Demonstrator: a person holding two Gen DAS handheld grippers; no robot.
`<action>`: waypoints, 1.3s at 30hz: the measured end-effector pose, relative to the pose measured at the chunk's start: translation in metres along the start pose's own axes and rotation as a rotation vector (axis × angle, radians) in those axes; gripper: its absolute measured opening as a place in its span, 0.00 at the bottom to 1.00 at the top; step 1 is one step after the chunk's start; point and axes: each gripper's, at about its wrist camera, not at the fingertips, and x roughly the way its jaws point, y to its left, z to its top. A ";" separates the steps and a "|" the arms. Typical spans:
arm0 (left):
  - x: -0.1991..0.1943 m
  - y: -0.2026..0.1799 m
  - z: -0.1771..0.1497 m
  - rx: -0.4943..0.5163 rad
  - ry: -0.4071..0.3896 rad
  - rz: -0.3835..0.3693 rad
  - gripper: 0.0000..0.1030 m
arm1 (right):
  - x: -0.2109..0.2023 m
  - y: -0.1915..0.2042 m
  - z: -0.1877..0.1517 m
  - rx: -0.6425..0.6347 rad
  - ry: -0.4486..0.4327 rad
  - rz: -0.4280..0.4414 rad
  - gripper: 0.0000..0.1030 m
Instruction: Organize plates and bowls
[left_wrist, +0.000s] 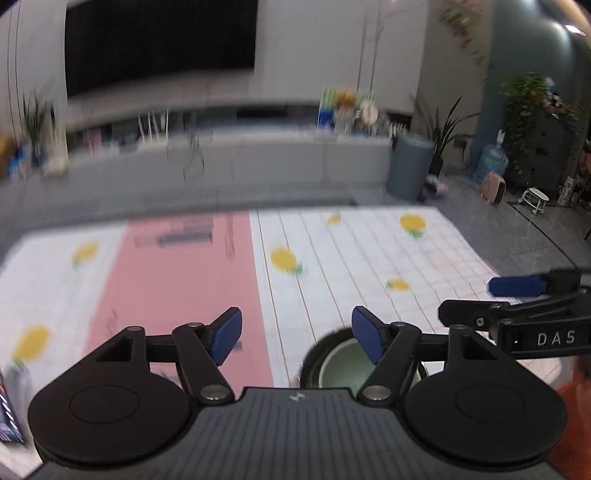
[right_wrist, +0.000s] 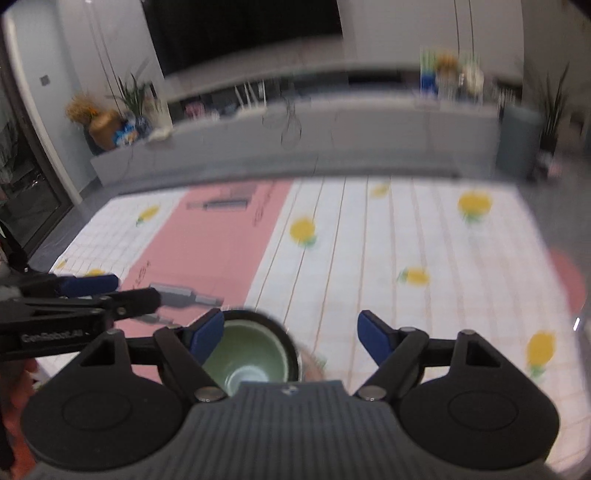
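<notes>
While both views are smeared by blur, the nearest things read clearly enough: the left tongs (left_wrist: 296, 334) are spread wide with nothing between their blue pads, and the right tongs (right_wrist: 290, 332) are likewise spread and empty. Just below them, close to the near edge of the surface (right_wrist: 424, 240), sits a bowl (right_wrist: 255, 350) with a dark outside and a pale green inside, upright, its mouth facing up; being round, it shows no long axis. In the right wrist view the bowl lies under the left finger (right_wrist: 207, 334) of the right tongs, and in the left wrist view the bowl (left_wrist: 334, 360) lies under the right finger (left_wrist: 367, 338) of the left tongs, so it sits between the two tools; whether either finger touches the rim cannot be told. The two tongs are near each other, side by side. Beyond the bowl the surface is covered by a white checked cloth with yellow fruit prints (left_wrist: 369, 258) and, toward its left part, a pink sheet (left_wrist: 177, 280) with dark printing. Past the far edge stands a long grey cabinet (right_wrist: 332, 133), a dark screen (right_wrist: 243, 29) above it, and potted plants (left_wrist: 528, 99) to the right.
</notes>
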 end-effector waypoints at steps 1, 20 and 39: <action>-0.009 -0.004 -0.002 0.017 -0.033 0.016 0.87 | -0.009 0.003 -0.002 -0.017 -0.029 -0.016 0.82; -0.043 -0.064 -0.093 0.088 -0.061 0.092 0.94 | -0.093 0.022 -0.123 -0.061 -0.202 -0.117 0.91; -0.031 -0.059 -0.135 -0.006 0.121 0.115 0.94 | -0.076 0.020 -0.161 -0.017 -0.065 -0.168 0.91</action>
